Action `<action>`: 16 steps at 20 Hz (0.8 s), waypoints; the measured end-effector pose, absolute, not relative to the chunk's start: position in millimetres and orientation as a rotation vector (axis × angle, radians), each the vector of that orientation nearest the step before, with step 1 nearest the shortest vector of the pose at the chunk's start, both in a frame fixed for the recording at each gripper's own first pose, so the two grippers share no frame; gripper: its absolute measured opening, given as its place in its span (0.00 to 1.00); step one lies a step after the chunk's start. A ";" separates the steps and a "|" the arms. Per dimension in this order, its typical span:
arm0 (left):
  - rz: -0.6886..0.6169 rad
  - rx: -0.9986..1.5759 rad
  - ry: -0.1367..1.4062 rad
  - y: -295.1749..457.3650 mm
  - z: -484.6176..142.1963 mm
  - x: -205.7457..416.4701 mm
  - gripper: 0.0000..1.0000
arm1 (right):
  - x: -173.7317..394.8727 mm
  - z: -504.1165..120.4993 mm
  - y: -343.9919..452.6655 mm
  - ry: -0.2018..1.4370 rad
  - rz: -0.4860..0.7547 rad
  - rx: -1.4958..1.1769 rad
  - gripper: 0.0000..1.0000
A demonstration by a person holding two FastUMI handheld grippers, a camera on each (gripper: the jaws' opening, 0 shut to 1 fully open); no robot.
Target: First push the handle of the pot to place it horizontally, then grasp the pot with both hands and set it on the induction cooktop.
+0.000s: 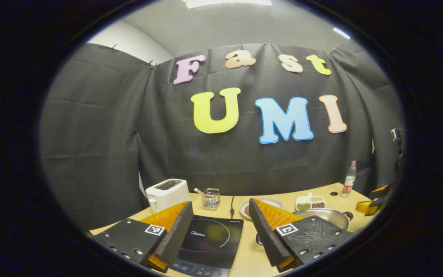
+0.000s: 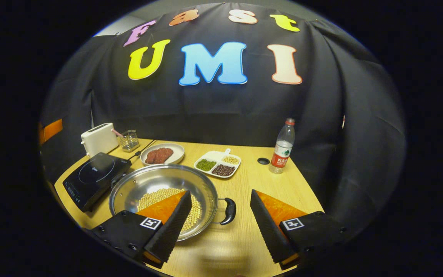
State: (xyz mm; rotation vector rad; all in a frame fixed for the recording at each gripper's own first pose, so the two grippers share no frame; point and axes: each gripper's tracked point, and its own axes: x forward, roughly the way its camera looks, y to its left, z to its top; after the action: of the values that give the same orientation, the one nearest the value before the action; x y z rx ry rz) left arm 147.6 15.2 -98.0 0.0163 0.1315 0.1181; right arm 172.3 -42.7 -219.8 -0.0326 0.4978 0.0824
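On the table (image 2: pixel 244 246), pot (image 2: pixel 164 184) sat just right of the induction cooktop (image 2: pixel 94 177), handle (image 2: pixel 229 211) facing right gripper (image 2: pixel 217 215). Left gripper (image 1: pixel 221 227) hovered over cooktop. Both fingers wide apart, holding nothing.

Both views are dim overall, the black cloth wall soaking up most of the light; brightness comes from above, where a ceiling lamp (image 1: pixel 227 3) glows white at the top of the left gripper view; the wooden table (image 2: pixel 267 181) is the best-lit surface; soft glare sits on the pot (image 2: pixel 164 182) rim and on the induction cooktop (image 1: pixel 210 238) glass (a faint round sheen); fisheye bending curves the wall and table edges strongly toward the rim; the table near the bottom of the right gripper view looks smeared; centre detail is fairly sharp
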 end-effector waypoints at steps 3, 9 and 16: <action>0.064 0.004 0.151 0.5 -108.8 164.1 0.87 | 178.7 -212.5 -47.4 0.470 0.053 -0.007 0.98; -0.024 -0.037 0.198 -33.3 -134.7 197.2 0.87 | 187.5 -222.5 -54.1 0.486 0.032 -0.008 0.98; -0.058 -0.091 0.304 -54.6 -191.9 224.9 0.87 | 200.6 -239.2 -55.3 0.511 0.045 -0.008 0.98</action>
State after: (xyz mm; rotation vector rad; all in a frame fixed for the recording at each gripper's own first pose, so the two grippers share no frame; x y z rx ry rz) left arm 224.9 -54.6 -191.9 -0.0908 0.3041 -0.0583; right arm 200.6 -55.3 -239.2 -0.0075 0.5107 0.0446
